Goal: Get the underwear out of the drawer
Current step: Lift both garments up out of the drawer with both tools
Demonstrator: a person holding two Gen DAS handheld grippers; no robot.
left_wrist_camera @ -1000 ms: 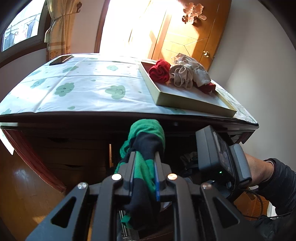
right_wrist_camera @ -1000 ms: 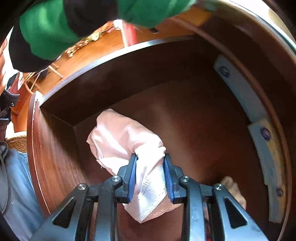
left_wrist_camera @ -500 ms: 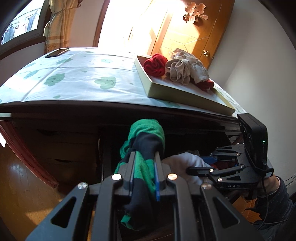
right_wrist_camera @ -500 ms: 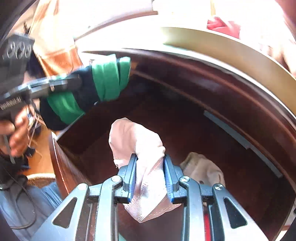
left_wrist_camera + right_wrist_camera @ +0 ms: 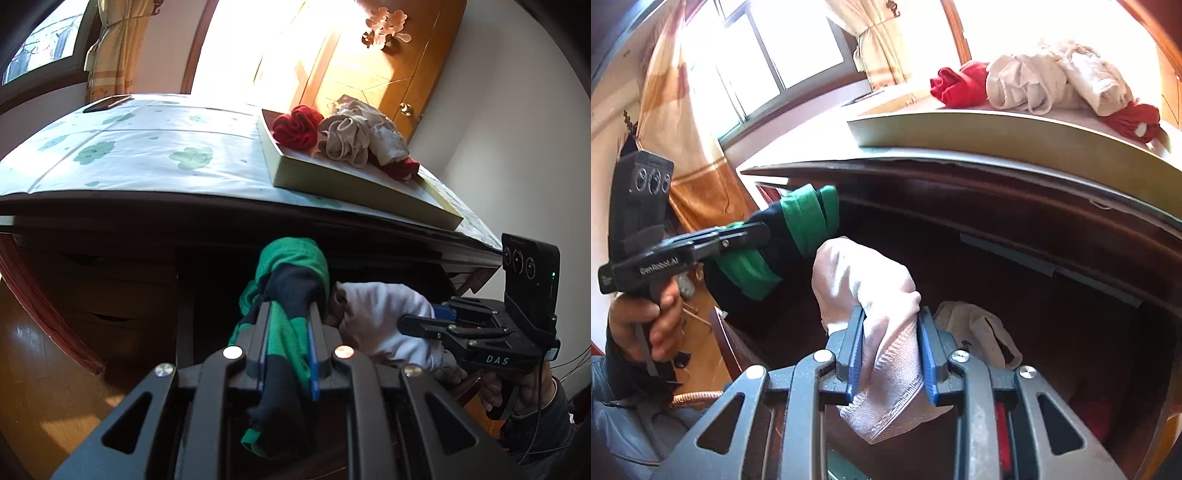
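The left gripper [image 5: 288, 343] pinches a green-and-black underwear [image 5: 291, 280] tight between its fingers, holding it in front of the dark wooden desk [image 5: 110, 229]. Beside it, the right gripper [image 5: 890, 354] clamps a pale pink underwear [image 5: 864, 280] above the open drawer [image 5: 1052, 295], where another light garment [image 5: 979, 328] lies. At the desktop's right front edge, a shallow tray [image 5: 332, 181] carries red underwear [image 5: 297, 125] and beige underwear [image 5: 345, 142].

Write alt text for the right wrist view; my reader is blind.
The right gripper clamps a pale pink garment above an open wooden drawer. Beside it, the left gripper holds green-and-black underwear.
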